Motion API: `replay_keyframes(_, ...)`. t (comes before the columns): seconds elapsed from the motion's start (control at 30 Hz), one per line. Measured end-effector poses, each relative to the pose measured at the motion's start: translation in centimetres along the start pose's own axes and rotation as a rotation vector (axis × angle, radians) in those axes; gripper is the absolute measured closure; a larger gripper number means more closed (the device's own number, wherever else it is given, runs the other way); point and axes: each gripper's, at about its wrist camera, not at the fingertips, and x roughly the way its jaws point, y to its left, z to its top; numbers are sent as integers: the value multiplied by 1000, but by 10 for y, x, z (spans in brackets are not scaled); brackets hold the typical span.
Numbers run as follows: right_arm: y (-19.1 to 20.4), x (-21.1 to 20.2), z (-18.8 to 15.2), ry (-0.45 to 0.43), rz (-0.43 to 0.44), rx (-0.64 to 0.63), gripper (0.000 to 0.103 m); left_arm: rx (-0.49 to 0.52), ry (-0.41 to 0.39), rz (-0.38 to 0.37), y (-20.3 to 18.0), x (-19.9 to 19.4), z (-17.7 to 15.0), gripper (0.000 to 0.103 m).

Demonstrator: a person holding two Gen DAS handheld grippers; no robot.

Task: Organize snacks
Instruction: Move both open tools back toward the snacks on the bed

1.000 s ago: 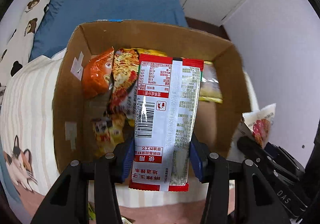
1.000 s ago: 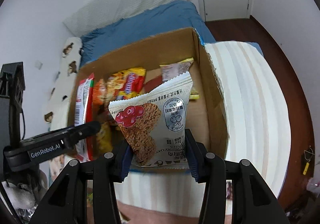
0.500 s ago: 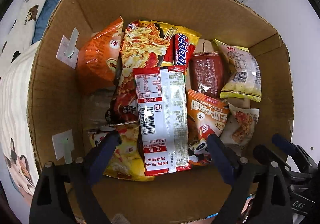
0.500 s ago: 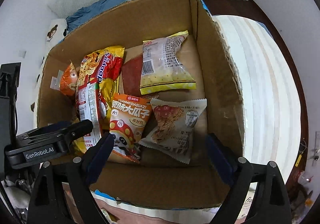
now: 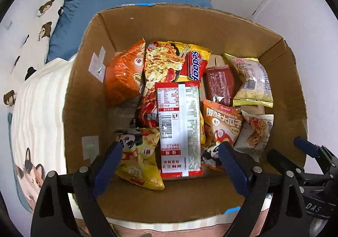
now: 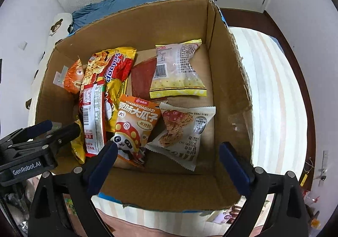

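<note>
Jaws wide over one box (image 5: 190, 23)

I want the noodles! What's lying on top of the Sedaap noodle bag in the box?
A long red-and-white packet, label side up, lies across the Sedaap noodle bag's lower half. The orange snack bag leans beside it. What's beneath the noodles is hidden.

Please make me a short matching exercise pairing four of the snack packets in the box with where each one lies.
Things:
1. orange chip bag
2. oat biscuit packet
3. red-and-white packet
4. pale yellow-edged packet

Places:
A. far right of the box
B. near right corner
C. against the left wall
D. on top of the noodle packet

Pairs: 1-C, 2-B, 3-D, 4-A
</note>
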Motion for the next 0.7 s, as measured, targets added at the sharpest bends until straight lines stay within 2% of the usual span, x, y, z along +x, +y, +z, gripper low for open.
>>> replay_keyframes(0.3, 3, -16, -14, -41, -4, -22, 4, -14, -66, 18, 8, -25, -20, 10)
replay_keyframes(0.7, 9, -69, -54, -179, 13, -39, 4, 20, -242, 70, -2, -79, -66, 10)
